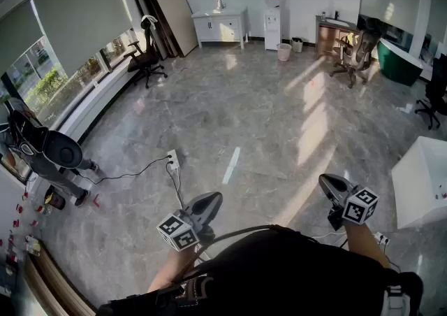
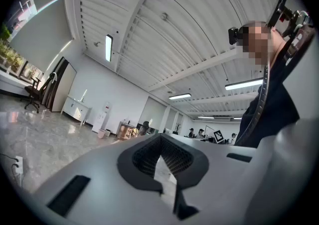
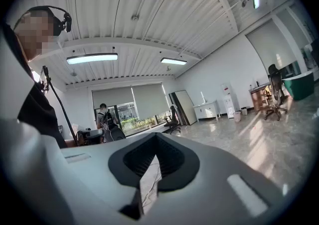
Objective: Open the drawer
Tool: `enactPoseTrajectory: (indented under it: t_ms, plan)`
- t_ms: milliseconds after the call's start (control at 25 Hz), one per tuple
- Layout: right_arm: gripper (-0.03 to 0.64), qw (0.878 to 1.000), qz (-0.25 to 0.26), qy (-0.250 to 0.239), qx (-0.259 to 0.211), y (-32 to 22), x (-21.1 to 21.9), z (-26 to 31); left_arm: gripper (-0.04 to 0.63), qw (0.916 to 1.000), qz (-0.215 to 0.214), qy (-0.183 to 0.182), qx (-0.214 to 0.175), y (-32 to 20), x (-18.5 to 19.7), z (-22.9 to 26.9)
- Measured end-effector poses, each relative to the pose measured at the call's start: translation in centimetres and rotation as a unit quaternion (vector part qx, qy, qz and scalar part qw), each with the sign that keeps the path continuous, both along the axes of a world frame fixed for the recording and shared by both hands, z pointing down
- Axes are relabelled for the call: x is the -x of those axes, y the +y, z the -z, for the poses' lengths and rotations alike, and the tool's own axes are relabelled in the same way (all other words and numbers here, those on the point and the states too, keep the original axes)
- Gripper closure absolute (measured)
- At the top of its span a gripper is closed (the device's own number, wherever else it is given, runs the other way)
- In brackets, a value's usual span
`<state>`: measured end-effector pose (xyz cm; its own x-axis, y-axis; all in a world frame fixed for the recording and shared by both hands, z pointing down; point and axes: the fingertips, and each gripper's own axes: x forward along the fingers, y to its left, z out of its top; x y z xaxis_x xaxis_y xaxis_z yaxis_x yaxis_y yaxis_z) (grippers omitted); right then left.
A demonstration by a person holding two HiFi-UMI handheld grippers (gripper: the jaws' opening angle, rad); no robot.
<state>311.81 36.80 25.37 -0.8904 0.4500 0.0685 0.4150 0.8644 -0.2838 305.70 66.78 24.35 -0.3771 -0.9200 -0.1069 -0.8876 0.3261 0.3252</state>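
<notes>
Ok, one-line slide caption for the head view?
Left gripper and right gripper, both shut and empty, held above the marble floor, white cabinet across the room.

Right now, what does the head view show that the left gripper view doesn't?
Only the head view: the right gripper, a white table and another person. Only the left gripper view: ceiling lights and the wearer's head camera. Both: the left gripper, white cabinet and water dispenser.
</notes>
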Motion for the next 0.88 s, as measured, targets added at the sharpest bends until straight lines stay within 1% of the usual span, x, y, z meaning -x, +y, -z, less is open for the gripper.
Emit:
enactPoseTrajectory:
  t_ms: [120, 360, 680, 880]
  plan:
    - [0.617, 1.0, 0.002, 0.0, -0.004, 0.14, -0.08, -0.01, 0.595, 1.0, -0.005, -0.005, -0.005, 0.02, 0.0, -0.18]
    - [0.617, 1.0, 0.001, 0.002, -0.003, 0.01, -0.21, -0.3, 0.595, 1.0, -0.001, 0.003, -0.002, 0.21, 0.09, -0.29]
    - [0.617, 1.0, -0.004, 0.009, -0.004, 0.45, 0.35, -0.12, 0.595, 1.0, -0.005, -0.001, -0.003, 0.62, 0.62, -0.04]
    - [0.615, 1.0, -0.007, 0.012, 0.007, 0.08, 0.54, 0.09, 0.595, 0.9999, -0.008, 0.005, -0.007, 0.35, 0.48, -0.19]
